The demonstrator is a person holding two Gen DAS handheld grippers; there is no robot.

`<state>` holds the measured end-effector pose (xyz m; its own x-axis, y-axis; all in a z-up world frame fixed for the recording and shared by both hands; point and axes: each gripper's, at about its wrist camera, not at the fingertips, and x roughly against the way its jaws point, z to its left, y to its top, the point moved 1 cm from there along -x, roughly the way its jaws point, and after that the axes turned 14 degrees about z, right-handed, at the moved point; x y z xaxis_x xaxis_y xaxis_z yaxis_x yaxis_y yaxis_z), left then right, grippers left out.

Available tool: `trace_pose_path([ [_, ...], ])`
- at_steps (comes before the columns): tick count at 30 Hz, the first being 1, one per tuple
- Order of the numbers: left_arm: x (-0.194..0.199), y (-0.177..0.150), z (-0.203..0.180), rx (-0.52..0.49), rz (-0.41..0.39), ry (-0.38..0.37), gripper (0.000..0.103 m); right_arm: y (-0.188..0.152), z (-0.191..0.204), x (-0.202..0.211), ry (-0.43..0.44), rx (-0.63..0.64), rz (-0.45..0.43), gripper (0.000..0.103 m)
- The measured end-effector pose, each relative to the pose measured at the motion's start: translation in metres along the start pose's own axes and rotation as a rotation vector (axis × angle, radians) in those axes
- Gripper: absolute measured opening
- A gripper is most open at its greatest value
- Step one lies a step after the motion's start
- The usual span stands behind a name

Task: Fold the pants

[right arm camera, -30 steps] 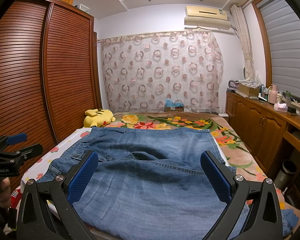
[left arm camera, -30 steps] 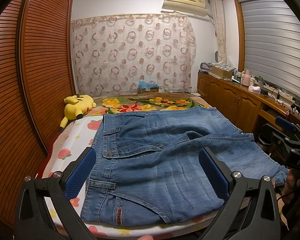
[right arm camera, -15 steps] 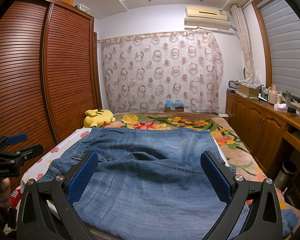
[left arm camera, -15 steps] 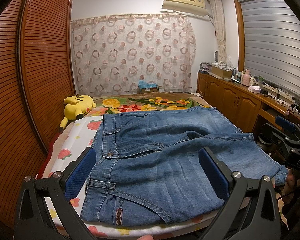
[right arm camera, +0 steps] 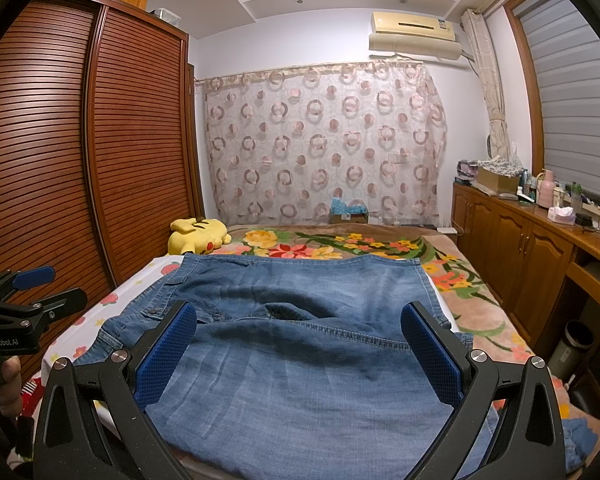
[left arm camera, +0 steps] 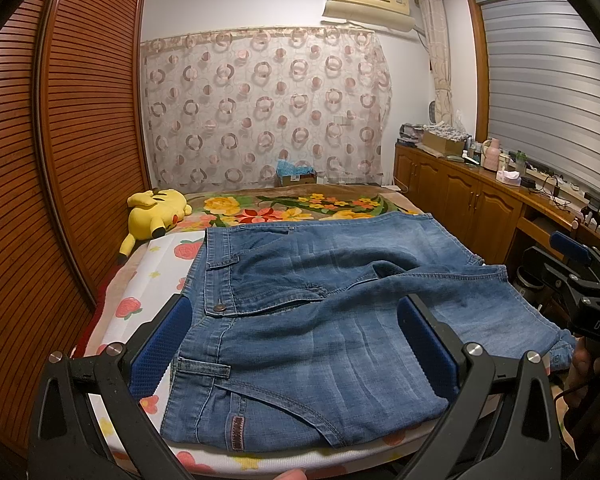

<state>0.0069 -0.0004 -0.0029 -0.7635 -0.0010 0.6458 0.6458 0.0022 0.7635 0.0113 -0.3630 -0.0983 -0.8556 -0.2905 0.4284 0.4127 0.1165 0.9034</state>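
Observation:
Blue jeans (left arm camera: 320, 320) lie spread on the bed, waistband to the left, legs running right toward the bed's edge; they also show in the right wrist view (right arm camera: 300, 360). My left gripper (left arm camera: 292, 344) is open and empty, hovering over the waist end near the front edge. My right gripper (right arm camera: 298, 356) is open and empty above the leg end. Each gripper sees the other at its frame edge: the right one (left arm camera: 580, 300) and the left one (right arm camera: 16, 312).
A yellow plush toy (left arm camera: 154, 214) lies at the bed's far left on the floral blanket (left arm camera: 300, 208). A slatted wooden wardrobe (left arm camera: 40, 180) stands left of the bed. Wooden cabinets (left arm camera: 480, 208) with clutter on top line the right wall.

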Motion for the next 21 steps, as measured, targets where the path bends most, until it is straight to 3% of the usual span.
trace_pose_path([
  [14,-0.004,-0.001,0.002,0.006,0.034,0.004,0.103,-0.003,-0.002,-0.004,0.008,-0.001,0.020,0.102],
  [21,-0.034,-0.020,0.016,0.023,0.096,0.015,0.103,-0.003,-0.010,-0.016,0.005,0.000,0.069,0.102],
])
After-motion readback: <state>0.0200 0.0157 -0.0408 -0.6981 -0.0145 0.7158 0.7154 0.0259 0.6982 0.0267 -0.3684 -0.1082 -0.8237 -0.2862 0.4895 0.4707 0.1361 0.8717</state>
